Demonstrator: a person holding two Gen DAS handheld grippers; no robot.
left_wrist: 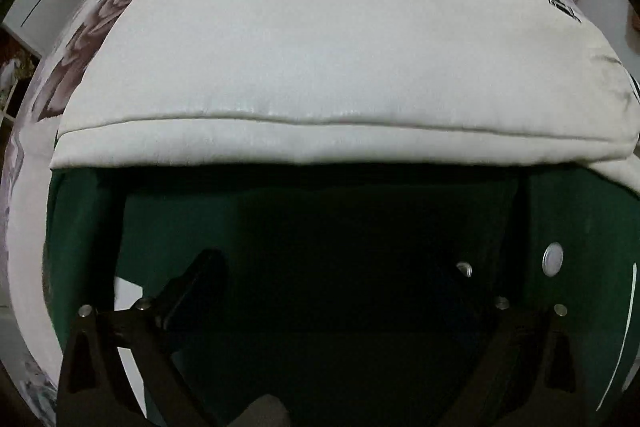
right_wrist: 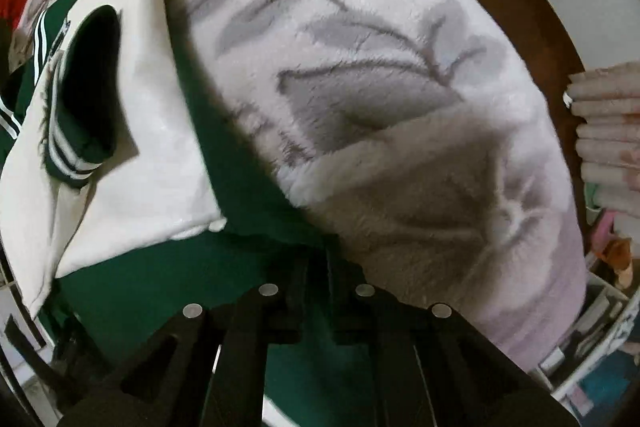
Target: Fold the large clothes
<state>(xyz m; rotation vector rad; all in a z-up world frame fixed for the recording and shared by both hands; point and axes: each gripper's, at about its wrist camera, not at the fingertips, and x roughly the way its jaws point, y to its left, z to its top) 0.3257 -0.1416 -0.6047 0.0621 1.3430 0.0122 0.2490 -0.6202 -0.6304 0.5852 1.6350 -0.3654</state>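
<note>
Close under our lens, our left gripper (left_wrist: 336,267) points steeply down with its fingers spread wide and empty over the green body of the jacket (left_wrist: 320,227), whose cream sleeve (left_wrist: 320,59) lies folded across just beyond. Our right gripper (right_wrist: 320,267) points straight down, fingers pinched on the jacket's green edge beside the floral blanket (right_wrist: 400,87).

Jacket (left_wrist: 320,47) on floral blanket (right_wrist: 400,67)

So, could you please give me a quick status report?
Left hand-held gripper open over green jacket. Right hand-held gripper shut at its edge. Cream sleeve folded across.
</note>
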